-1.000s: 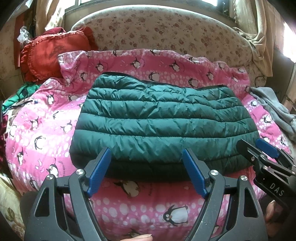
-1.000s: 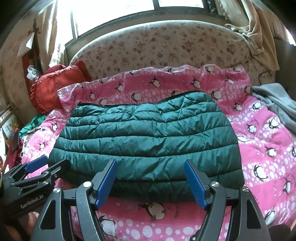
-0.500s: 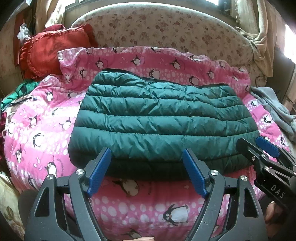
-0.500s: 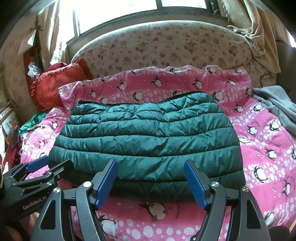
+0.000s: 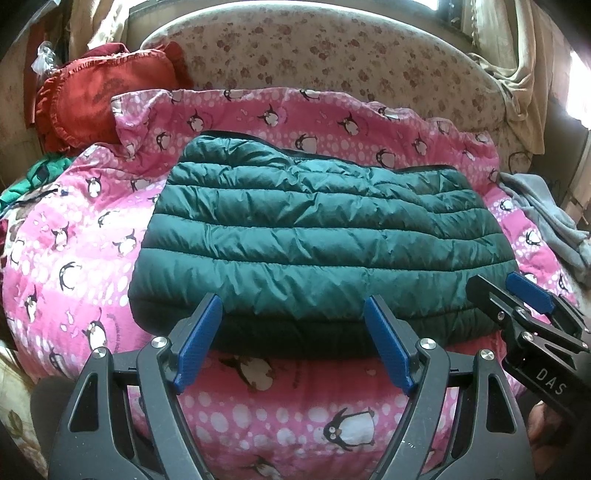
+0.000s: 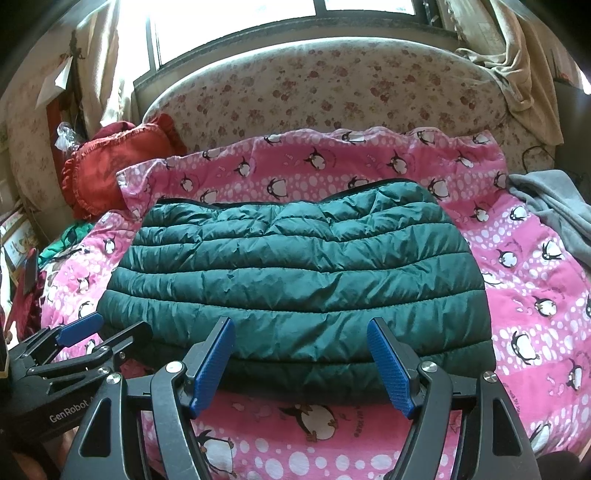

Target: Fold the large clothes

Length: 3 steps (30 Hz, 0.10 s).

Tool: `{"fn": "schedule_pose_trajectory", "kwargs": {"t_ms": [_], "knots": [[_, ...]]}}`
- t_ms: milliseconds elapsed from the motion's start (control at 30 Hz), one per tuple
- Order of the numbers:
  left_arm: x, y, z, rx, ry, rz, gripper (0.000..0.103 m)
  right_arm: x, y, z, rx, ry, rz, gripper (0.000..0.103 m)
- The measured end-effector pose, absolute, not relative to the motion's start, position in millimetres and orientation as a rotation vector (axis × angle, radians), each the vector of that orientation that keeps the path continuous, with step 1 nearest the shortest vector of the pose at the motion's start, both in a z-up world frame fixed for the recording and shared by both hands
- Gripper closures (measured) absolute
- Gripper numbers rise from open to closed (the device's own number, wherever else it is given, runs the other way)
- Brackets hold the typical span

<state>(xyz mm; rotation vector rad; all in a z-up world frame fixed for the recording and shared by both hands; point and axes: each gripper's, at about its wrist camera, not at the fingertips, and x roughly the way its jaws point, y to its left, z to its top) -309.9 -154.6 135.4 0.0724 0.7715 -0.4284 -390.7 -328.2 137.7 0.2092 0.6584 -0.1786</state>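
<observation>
The dark green puffer jacket [image 5: 317, 236] lay folded into a broad, thick rectangle, its shiny quilted fabric stitched into horizontal padded bands that wrinkled and caught the light. It rested in the middle of a pink quilt [image 5: 74, 266] printed with penguins and white dots, which covered a bed and bunched up along its far edge. Behind the quilt rose a curved headboard [image 5: 332, 55] in cream fabric with a faded floral pattern, and a window [image 6: 236, 22] let in bright daylight above it. A red ruffled cushion [image 5: 92, 96] sat at the far left, a grey garment [image 6: 554, 206] lay crumpled at the right edge of the quilt, and a beige cloth [image 6: 517, 55] hung over the headboard's right end. The left gripper [image 5: 293, 343] hovered just in front of the jacket's near edge, its blue ribbed pads spread wide with nothing between them. The right gripper [image 6: 301, 363] was likewise poised at the near edge, spread wide and empty, toward the jacket's right half. Each gripper appeared at the margin of the other's view, side by side.
</observation>
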Motion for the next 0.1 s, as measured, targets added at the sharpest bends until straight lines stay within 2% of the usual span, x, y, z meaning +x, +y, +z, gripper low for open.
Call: {"fn": "schedule_pose_trajectory", "kwargs": {"t_ms": [100], "knots": [[-305.2, -153.1, 135.0, 0.074, 0.770, -0.425, 0.023, -387.2, -330.2, 135.7, 0.212, 0.669, -0.178, 0.031]]}}
